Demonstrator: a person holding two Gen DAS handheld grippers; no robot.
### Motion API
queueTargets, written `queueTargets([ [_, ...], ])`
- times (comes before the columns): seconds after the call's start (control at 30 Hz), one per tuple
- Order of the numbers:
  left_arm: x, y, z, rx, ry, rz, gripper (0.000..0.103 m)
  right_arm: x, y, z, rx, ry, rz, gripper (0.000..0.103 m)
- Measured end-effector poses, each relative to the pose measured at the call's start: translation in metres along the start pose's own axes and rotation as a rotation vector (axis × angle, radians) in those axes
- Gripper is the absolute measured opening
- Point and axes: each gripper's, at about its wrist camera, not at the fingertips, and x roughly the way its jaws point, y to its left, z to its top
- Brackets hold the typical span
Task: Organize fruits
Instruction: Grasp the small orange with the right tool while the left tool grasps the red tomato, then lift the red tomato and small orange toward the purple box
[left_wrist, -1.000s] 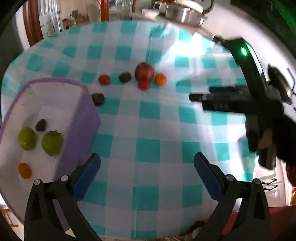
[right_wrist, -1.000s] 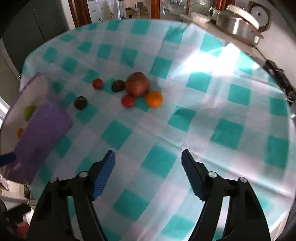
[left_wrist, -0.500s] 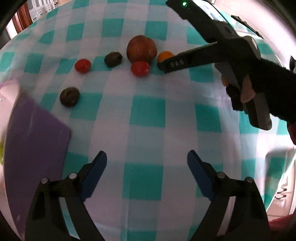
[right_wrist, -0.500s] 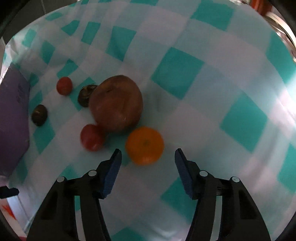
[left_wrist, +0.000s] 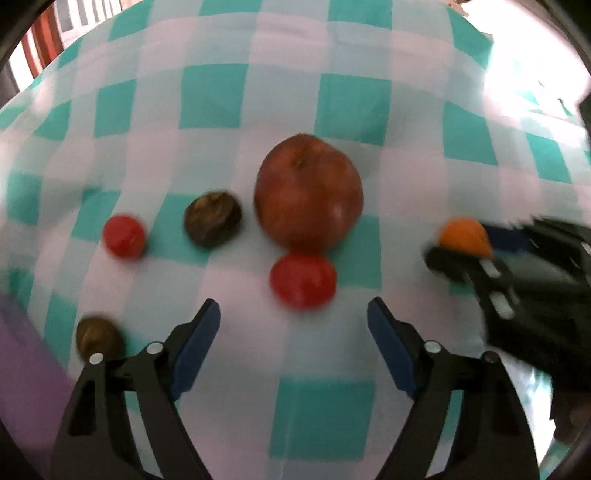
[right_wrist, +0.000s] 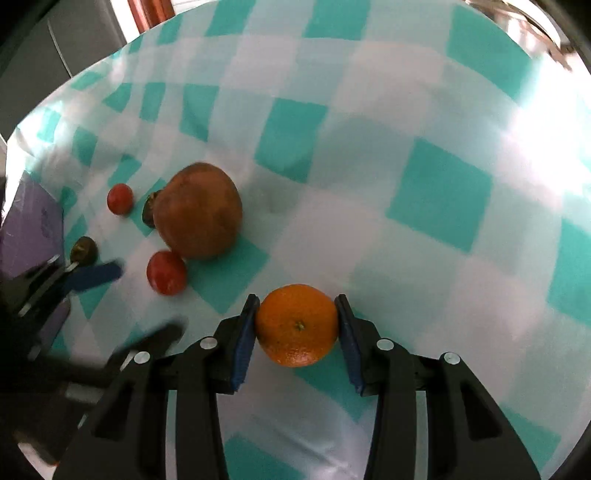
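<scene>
My right gripper (right_wrist: 297, 325) is shut on an orange (right_wrist: 297, 325), with both blue pads against its sides; the orange (left_wrist: 464, 236) and that gripper also show at the right of the left wrist view. My left gripper (left_wrist: 293, 328) is open and empty, just short of a red tomato (left_wrist: 303, 281). Behind the tomato sits a large brown-red pomegranate (left_wrist: 308, 197). A dark wrinkled fruit (left_wrist: 213, 218), a smaller red tomato (left_wrist: 124, 236) and another dark fruit (left_wrist: 99, 338) lie to the left.
A purple bin (left_wrist: 26, 373) stands at the lower left of the left wrist view and shows at the left edge of the right wrist view (right_wrist: 29, 236). The teal and white checked tablecloth (right_wrist: 439, 192) stretches to the right and far side.
Both grippers moved forward toward the fruit cluster. My right gripper closed around the orange, which has shifted away from the pomegranate. My left gripper neared the red tomato.
</scene>
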Motion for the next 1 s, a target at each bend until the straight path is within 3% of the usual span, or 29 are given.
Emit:
queueTargets([
  [0.1, 0.009, -0.004, 0.008, 0.019, -0.045, 0.007, 0.074, -0.001, -0.005, -0.008, 0.013, 0.002, -0.006, 0.042],
  [0.17, 0.011, -0.003, 0.013, 0.014, -0.059, 0.011, 0.067, -0.003, -0.002, -0.011, 0.017, -0.002, -0.006, 0.042],
  [0.23, 0.01, -0.002, 0.015, 0.015, -0.075, 0.014, 0.04, -0.004, 0.003, -0.012, 0.016, -0.006, -0.012, 0.042],
  [0.27, 0.009, -0.002, 0.015, 0.026, -0.078, 0.012, 0.036, -0.005, 0.001, -0.012, 0.018, -0.006, -0.013, 0.042],
  [0.57, -0.009, 0.013, -0.018, -0.001, -0.044, 0.021, 0.035, -0.008, 0.014, -0.032, 0.053, 0.017, -0.03, 0.042],
  [0.77, -0.019, 0.029, -0.016, -0.043, 0.018, 0.012, 0.035, -0.009, 0.039, -0.031, 0.023, 0.07, -0.066, 0.042],
  [0.83, -0.041, 0.035, -0.013, -0.063, 0.005, -0.011, 0.035, -0.026, 0.05, -0.026, 0.028, 0.073, -0.084, 0.042],
  [1.0, -0.117, 0.029, -0.021, 0.03, -0.095, -0.028, 0.035, -0.096, 0.082, -0.023, 0.026, 0.032, -0.072, 0.042],
])
